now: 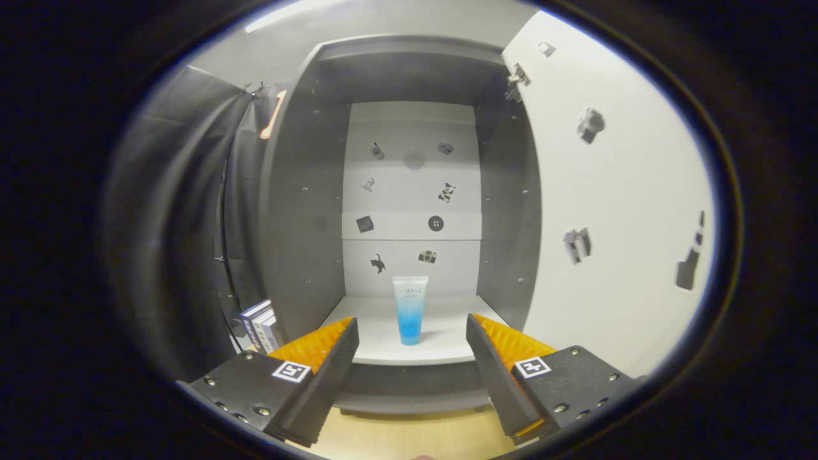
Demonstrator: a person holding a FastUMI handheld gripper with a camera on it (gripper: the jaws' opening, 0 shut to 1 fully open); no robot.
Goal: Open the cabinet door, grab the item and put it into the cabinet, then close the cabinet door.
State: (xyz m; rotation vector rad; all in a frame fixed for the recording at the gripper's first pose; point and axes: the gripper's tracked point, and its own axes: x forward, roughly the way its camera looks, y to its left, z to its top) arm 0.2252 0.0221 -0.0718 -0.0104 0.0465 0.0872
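At the far left hangs the booth's black cloth point(172, 211), and just beside the cabinet's left wall a few books point(259, 326) stand upright on the wooden surface point(409, 437). Next comes the cabinet point(300, 191) itself, open, its pale back panel dotted with small stickers. On its white shelf point(441, 348) a blue-and-white tube point(409, 310) stands upright on its cap, about mid-shelf and well back from the front lip. The gripper point(412, 370) sits short of that lip with its fingers spread wide and empty; the tube shows between them but beyond their tips, untouched. To the right the white cabinet door point(613, 191) is swung fully out. Judging by this, the item is already placed and released, so the closing step is in hand: the next move calls for drawing the gripper clear of the opening, carrying it around to the door's far side and pushing the door shut without brushing the tube.
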